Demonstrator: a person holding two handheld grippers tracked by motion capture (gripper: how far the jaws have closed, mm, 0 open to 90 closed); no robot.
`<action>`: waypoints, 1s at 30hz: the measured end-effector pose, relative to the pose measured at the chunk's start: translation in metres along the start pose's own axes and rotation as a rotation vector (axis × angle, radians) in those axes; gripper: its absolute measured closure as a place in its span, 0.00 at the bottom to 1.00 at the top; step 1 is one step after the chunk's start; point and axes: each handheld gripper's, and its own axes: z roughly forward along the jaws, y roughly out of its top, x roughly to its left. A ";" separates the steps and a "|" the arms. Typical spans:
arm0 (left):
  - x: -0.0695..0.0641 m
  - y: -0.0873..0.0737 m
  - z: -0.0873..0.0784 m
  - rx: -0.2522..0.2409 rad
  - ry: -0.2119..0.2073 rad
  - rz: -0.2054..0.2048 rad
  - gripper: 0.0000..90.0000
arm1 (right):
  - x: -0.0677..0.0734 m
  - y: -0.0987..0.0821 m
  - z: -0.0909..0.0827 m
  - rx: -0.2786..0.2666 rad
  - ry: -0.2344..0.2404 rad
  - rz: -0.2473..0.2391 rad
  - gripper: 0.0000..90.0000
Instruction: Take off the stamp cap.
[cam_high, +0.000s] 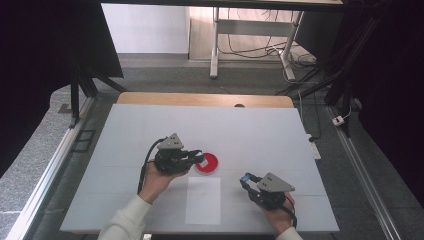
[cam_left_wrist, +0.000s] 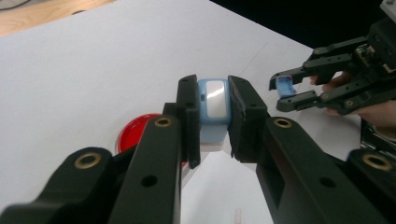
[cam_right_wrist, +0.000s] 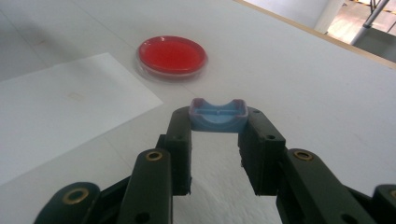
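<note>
Your left tongs (cam_left_wrist: 212, 119) are clamped on a small light-blue case with a pale glossy window (cam_left_wrist: 214, 105), pinched by its two sides so the window faces out between the jaw tips. That side grip leaves the case's end free, which looks like the reason for holding it so: the matching part can be brought to it. In the high view the left tongs (cam_high: 199, 159) hover right at the near-left edge of the red petri dish (cam_high: 207, 163), so the case sits just above that dish's rim.

Your right tongs (cam_right_wrist: 217, 122) are closed on a small blue cap with a scooped edge (cam_right_wrist: 217, 115), gripped across its short sides with the hollow turned upward. In the high view the right tongs (cam_high: 246, 179) are to the right of the dish and nearer you, apart from it.

For room: between the dish and the cap the white table (cam_high: 260, 135) is bare, so I judge the path clear. The white paper sheet (cam_high: 203, 200) lies flat on your side of the dish and should not snag. The table's edges are all well away from the dish.
</note>
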 end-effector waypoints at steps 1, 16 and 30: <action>0.000 0.000 -0.001 -0.004 0.001 -0.001 0.84 | -0.002 -0.001 -0.002 -0.001 -0.006 0.002 0.72; 0.003 0.001 -0.001 0.008 0.010 0.008 0.83 | -0.011 -0.010 -0.015 0.002 -0.032 0.005 0.72; 0.004 0.007 0.006 0.040 0.073 0.055 0.84 | -0.010 -0.009 -0.014 0.003 -0.028 -0.006 0.72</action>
